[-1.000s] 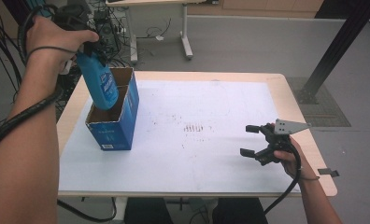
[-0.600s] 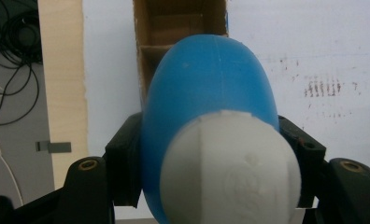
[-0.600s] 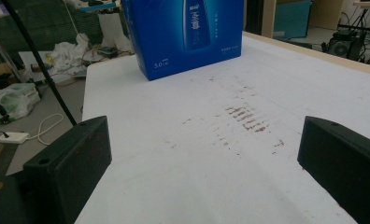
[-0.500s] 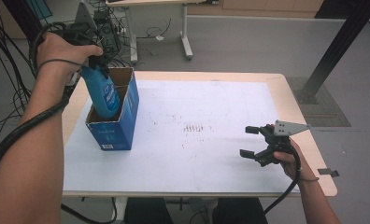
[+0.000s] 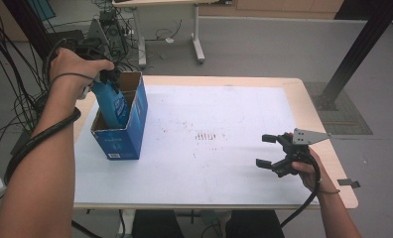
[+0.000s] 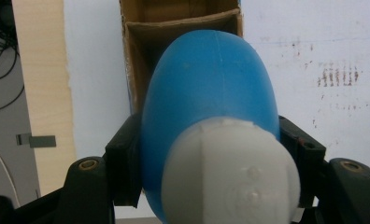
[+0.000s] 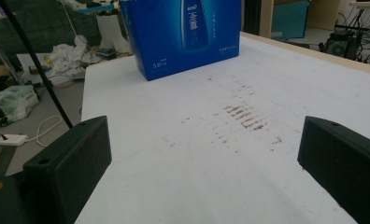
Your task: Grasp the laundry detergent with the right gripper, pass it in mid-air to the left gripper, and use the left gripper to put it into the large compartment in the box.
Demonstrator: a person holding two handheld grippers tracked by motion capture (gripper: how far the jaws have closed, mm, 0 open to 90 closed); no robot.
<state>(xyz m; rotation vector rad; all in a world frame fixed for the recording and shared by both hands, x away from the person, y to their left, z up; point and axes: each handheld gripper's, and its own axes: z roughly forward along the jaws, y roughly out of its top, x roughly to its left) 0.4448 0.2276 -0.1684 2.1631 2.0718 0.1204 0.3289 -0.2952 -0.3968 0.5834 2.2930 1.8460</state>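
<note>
Gripping one blue bottle (image 5: 114, 101) over one box (image 5: 127, 130): left gripper (image 5: 106, 75); right gripper (image 5: 271, 151) wide open, empty.

The left hand-held gripper (image 5: 107, 79) points steeply down, jaws clamped, the forearm stretched forward. The right hand-held gripper (image 5: 268, 150) lies level and low, jaws spread wide apart, wrist bent.

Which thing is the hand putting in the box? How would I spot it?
Look at the white table and find the open blue box near its left edge. Poking into the box is a blue bottle with a white cap, held by the left gripper. It is the only round, smooth thing there.
</note>
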